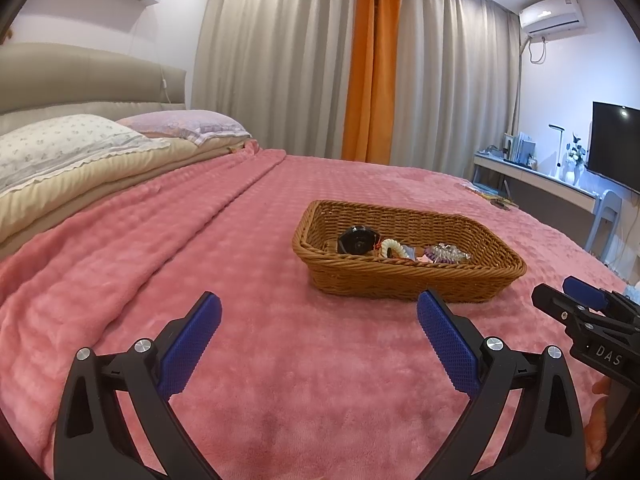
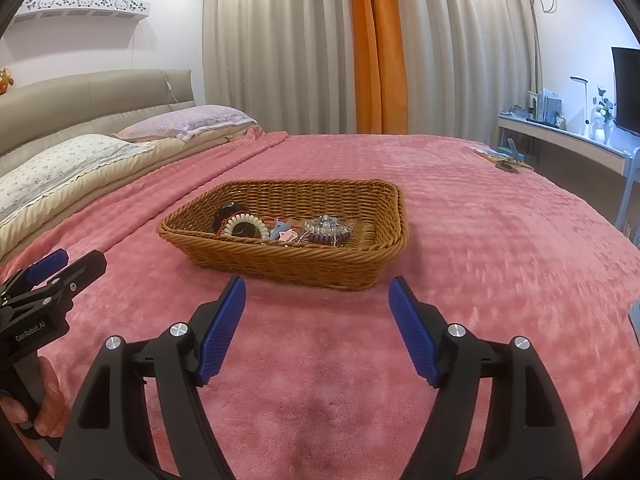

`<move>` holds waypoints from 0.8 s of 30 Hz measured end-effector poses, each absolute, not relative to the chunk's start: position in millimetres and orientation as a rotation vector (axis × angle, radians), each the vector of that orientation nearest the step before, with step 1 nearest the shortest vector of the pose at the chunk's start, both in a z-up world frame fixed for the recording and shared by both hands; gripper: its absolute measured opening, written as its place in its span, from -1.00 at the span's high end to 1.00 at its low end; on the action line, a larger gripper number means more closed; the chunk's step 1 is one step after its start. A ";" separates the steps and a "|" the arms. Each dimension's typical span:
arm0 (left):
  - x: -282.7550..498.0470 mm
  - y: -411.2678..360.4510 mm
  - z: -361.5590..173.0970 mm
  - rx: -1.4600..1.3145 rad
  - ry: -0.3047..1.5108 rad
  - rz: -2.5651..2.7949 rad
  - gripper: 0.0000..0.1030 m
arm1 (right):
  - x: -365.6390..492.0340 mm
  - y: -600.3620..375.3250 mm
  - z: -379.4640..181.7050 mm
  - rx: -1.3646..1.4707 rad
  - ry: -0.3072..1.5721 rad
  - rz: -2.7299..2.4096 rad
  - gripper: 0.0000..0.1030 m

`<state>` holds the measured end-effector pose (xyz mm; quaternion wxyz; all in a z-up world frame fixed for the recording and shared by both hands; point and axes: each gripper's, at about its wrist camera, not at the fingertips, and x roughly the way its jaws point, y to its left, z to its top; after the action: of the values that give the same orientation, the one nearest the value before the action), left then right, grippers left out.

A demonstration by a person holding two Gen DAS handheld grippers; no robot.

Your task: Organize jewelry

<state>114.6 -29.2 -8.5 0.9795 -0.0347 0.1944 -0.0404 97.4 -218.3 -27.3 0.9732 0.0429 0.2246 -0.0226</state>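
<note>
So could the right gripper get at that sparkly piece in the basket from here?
Probably yes. The right gripper is open and empty, facing the basket with only bare blanket between. The sparkly piece lies uncovered near the front wall, so it must go over the rim.

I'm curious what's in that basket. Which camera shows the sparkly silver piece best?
The right wrist view: it looks down into the basket, so the sparkly piece shows nearly whole, beside the hair ties. In the left wrist view the basket's near rim hides its lower part, leaving only its top.
</note>
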 end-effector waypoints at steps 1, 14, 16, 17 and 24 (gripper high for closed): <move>115.3 -29.0 -8.5 -0.069 0.392 -0.082 -0.85 | 97.5 -218.4 -27.3 0.086 0.453 -0.045 -0.38; 116.2 -29.2 -8.7 -0.064 0.394 -0.085 -0.85 | 97.3 -217.4 -26.9 0.084 0.454 -0.046 -0.38; 115.7 -28.7 -8.8 -0.063 0.394 -0.085 -0.85 | 97.3 -217.2 -26.8 0.083 0.454 -0.046 -0.38; 116.1 -29.2 -8.6 -0.064 0.394 -0.085 -0.85 | 97.3 -217.0 -26.8 0.083 0.454 -0.047 -0.38; 116.0 -28.8 -8.8 -0.064 0.395 -0.085 -0.85 | 97.5 -216.6 -27.6 0.080 0.457 -0.045 -0.39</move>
<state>116.0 -28.8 -8.8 0.9791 -0.0317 0.1963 -0.0424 97.5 -216.6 -27.6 0.9729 0.0395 0.2267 -0.0223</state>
